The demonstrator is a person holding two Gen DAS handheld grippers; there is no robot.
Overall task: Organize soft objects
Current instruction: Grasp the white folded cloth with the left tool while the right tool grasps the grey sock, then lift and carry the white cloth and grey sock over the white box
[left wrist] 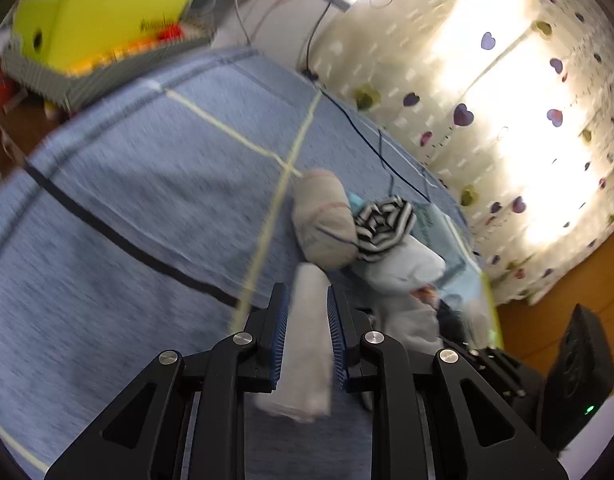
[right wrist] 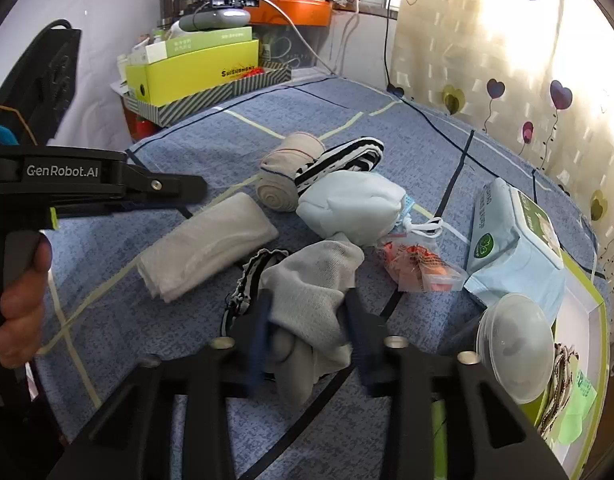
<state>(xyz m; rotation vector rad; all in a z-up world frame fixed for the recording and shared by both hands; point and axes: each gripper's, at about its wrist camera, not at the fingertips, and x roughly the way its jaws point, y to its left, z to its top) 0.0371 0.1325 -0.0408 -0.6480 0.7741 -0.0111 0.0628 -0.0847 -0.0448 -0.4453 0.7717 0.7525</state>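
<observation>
My left gripper [left wrist: 307,292] is shut on a folded white cloth [left wrist: 307,340], which runs lengthwise between its blue pads. In the right wrist view that cloth [right wrist: 207,244] slopes down to the blue bedcover [right wrist: 107,320], its far end by the left gripper [right wrist: 195,188], held by a person's hand [right wrist: 23,300]. My right gripper [right wrist: 309,304] is shut on a crumpled grey sock [right wrist: 307,292]; its fingers are blurred. Beyond lie a rolled beige sock [right wrist: 285,172], a black-and-white striped cloth [right wrist: 343,158] and a pale blue bundle [right wrist: 351,204].
A striped band [right wrist: 243,288] lies left of the grey sock. To the right are an orange snack packet [right wrist: 419,264], a wipes pack [right wrist: 511,240], a clear plastic lid [right wrist: 515,344] and a green-rimmed box [right wrist: 583,300]. A yellow box [right wrist: 195,68] stands beyond the bed; a heart-print curtain [right wrist: 507,60] hangs on the right.
</observation>
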